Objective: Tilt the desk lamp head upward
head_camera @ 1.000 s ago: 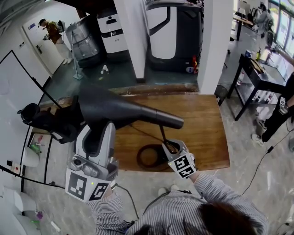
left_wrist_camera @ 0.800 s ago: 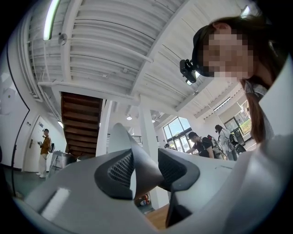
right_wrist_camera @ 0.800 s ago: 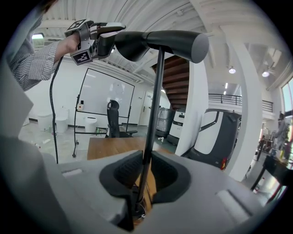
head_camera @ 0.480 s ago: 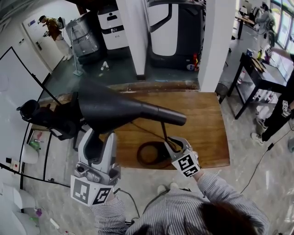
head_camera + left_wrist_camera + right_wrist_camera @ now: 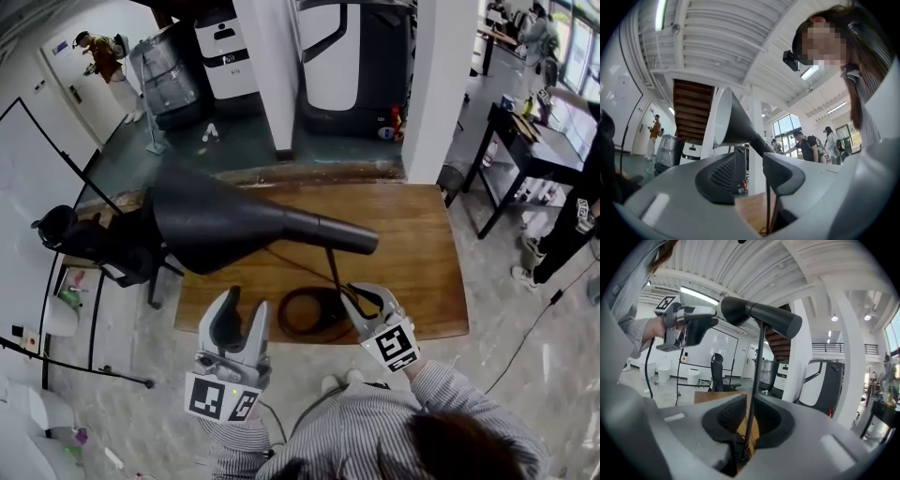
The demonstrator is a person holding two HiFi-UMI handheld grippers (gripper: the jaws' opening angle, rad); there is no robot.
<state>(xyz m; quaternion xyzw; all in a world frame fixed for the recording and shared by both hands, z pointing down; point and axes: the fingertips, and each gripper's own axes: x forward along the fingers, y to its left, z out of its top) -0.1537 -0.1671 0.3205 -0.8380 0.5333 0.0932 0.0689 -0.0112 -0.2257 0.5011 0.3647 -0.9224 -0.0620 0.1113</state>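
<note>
A black desk lamp stands on the wooden table (image 5: 422,272). Its cone-shaped head (image 5: 225,225) is raised on a thin stem (image 5: 334,272) above a round base (image 5: 309,317). My left gripper (image 5: 247,302) hangs below and in front of the head, clear of it, jaws opening with nothing between them. In the left gripper view the lamp head (image 5: 736,126) rises beyond the left gripper (image 5: 752,164). My right gripper (image 5: 361,292) is shut on the stem low down. In the right gripper view the stem (image 5: 757,371) runs up between the jaws of the right gripper (image 5: 749,413).
A black office chair (image 5: 94,244) stands left of the table. A white pillar (image 5: 441,94) and large machines (image 5: 352,66) stand behind it. A black side table (image 5: 525,159) is at the right, with a person (image 5: 572,225) beside it. Another person (image 5: 98,56) stands far left.
My left gripper has let go of the lamp head, opened, and dropped back toward me. The head stays raised. The right gripper has kept its hold on the stem.
</note>
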